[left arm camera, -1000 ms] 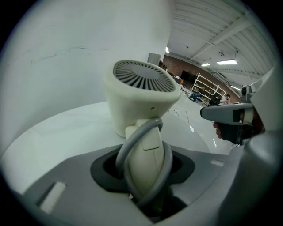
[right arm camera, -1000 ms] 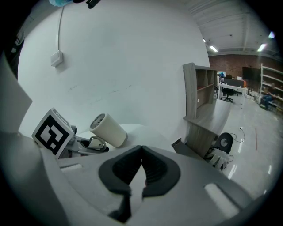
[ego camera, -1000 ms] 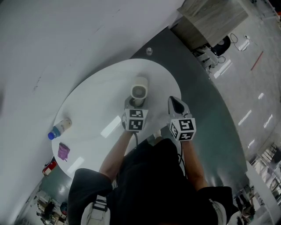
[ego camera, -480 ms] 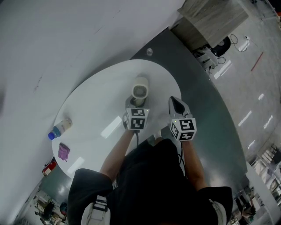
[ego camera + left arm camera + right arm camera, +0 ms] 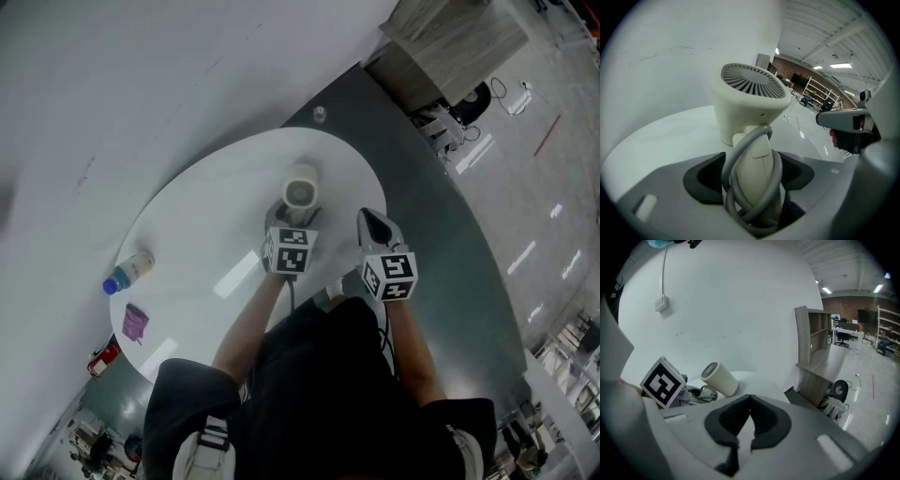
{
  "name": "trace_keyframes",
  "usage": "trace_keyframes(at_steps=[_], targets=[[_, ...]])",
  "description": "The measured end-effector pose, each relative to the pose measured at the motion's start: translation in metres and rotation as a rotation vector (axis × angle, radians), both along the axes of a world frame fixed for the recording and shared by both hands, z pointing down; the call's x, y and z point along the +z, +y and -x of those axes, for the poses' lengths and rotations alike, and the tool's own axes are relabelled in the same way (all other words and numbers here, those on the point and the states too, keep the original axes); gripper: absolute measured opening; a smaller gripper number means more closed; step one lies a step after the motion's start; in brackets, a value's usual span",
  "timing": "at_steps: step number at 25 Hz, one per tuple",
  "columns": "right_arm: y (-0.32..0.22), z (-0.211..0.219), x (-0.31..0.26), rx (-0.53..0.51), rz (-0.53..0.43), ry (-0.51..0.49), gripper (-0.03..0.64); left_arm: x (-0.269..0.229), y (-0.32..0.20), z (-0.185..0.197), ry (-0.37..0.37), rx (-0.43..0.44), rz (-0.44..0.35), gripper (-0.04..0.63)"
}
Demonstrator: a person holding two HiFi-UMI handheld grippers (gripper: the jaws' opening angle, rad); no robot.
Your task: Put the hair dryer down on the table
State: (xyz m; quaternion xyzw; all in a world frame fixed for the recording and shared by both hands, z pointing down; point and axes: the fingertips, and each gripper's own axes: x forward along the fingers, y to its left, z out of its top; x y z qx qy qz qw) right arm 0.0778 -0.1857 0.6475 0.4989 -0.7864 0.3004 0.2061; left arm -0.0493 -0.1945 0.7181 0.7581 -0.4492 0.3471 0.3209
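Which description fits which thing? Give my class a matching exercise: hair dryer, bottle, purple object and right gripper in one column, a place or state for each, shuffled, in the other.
Things
1. hair dryer
2. bottle
3. purple object
4. right gripper

Descriptions
A. jaws together, nothing between them
B. cream, grey cable wound round its handle
C. blue cap, near the table edge at the left of the head view
D. just below the bottle in the head view

Pairs: 1-B, 2-C, 3-D, 4-A
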Motion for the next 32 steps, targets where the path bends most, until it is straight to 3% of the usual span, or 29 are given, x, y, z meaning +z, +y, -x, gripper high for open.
trace_keyframes(at_steps=[8,21,32], targets=[[0.007,-0.004,-0.01,0.003,-0.015,0.008,0.003,-0.011,0.005,0.0,-0.004,-0.016,-0.015,0.377],[0.033,0.008,-0.036,-0.04,-0.068,0.013,0.003,-0.038,0.026,0.014,-0.008,-0.054,-0.048,0.385],[0.061,0.016,-0.055,-0.063,-0.109,0.019,0.003,-0.067,0.055,0.017,0.003,-0.06,-0.141,0.383]])
